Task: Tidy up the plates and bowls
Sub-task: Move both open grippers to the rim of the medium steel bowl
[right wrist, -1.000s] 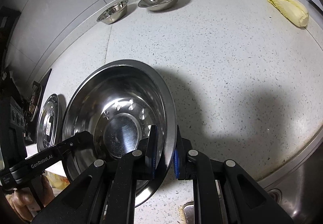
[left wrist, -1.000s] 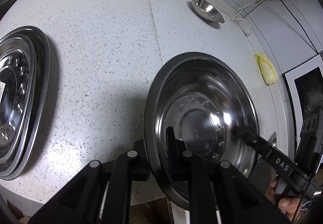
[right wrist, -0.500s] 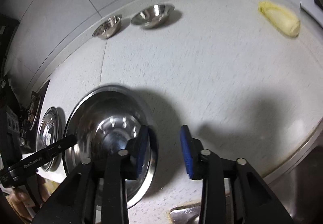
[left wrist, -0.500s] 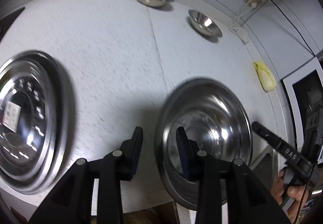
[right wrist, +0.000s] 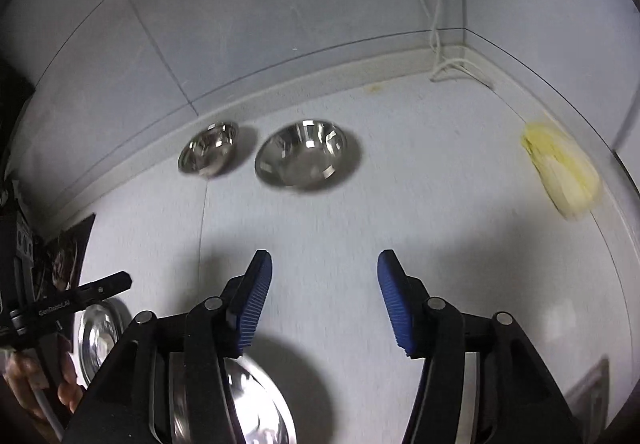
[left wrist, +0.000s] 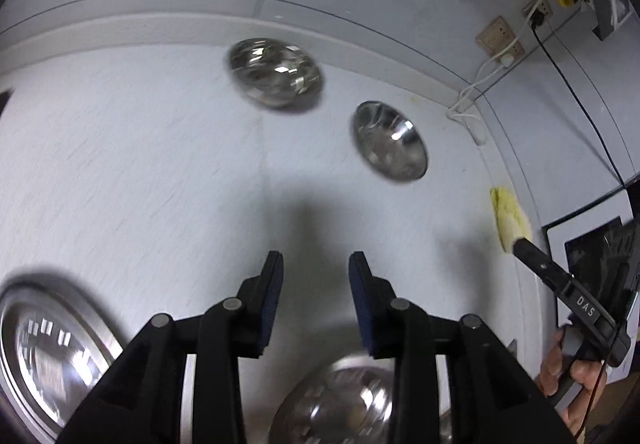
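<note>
Claws spread and empty: left claw (left wrist: pixel 316 276), right claw (right wrist: pixel 324 280), whose jaws have just been opening. Next, approach far bowls (right wrist: pixel 306 153) low, pinching one rim squarely.

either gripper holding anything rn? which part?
Nothing. Left gripper and right gripper have just opened, empty; the large steel basin sits free below.

Two steel bowls (right wrist: pixel 208 153) (right wrist: pixel 306 153) sat side by side at the back of the countertop (right wrist: pixel 400 203), near the wall, the smaller on the left. A cabbage (right wrist: pixel 564 173) lay well to their right, by the counter's right edge. Nearer the front, a large bowl (right wrist: pixel 256 404) rested on the counter, a stack of plates (left wrist: pixel 44 356) to its left.
</note>
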The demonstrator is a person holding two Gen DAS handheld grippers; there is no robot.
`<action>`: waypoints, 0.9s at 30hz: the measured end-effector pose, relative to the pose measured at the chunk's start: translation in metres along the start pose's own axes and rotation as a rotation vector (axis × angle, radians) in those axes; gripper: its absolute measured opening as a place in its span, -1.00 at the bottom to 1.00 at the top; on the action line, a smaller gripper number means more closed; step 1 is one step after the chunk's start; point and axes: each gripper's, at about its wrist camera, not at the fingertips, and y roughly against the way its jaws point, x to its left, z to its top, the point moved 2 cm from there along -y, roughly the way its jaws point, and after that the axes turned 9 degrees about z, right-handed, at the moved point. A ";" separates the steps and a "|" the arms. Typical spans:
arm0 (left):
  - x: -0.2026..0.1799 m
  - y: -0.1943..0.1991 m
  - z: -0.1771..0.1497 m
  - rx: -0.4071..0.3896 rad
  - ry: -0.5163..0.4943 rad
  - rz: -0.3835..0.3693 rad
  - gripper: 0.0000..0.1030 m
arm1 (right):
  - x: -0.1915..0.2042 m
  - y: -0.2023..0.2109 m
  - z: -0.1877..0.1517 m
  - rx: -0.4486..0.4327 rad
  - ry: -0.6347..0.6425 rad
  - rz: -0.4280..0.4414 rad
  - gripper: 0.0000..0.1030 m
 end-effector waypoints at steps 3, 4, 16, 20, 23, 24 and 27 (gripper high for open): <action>-0.021 -0.028 0.034 0.043 0.004 -0.044 -0.37 | -0.005 -0.030 0.037 0.030 -0.025 0.023 0.06; -0.027 -0.036 0.042 0.048 0.004 -0.047 -0.37 | -0.007 -0.043 0.049 0.052 -0.024 0.039 0.07; -0.059 -0.142 0.107 0.092 0.048 -0.040 -0.37 | -0.055 -0.164 0.097 0.156 -0.128 0.053 0.07; -0.065 -0.164 0.111 0.106 0.044 -0.035 -0.37 | -0.062 -0.184 0.098 0.172 -0.141 0.057 0.07; -0.070 -0.175 0.112 0.114 0.037 -0.040 -0.37 | -0.063 -0.191 0.096 0.180 -0.144 0.056 0.06; -0.071 -0.179 0.111 0.118 0.037 -0.045 -0.37 | -0.064 -0.193 0.095 0.184 -0.146 0.057 0.06; -0.075 -0.188 0.111 0.124 0.036 -0.072 -0.42 | -0.067 -0.199 0.093 0.197 -0.157 0.055 -0.13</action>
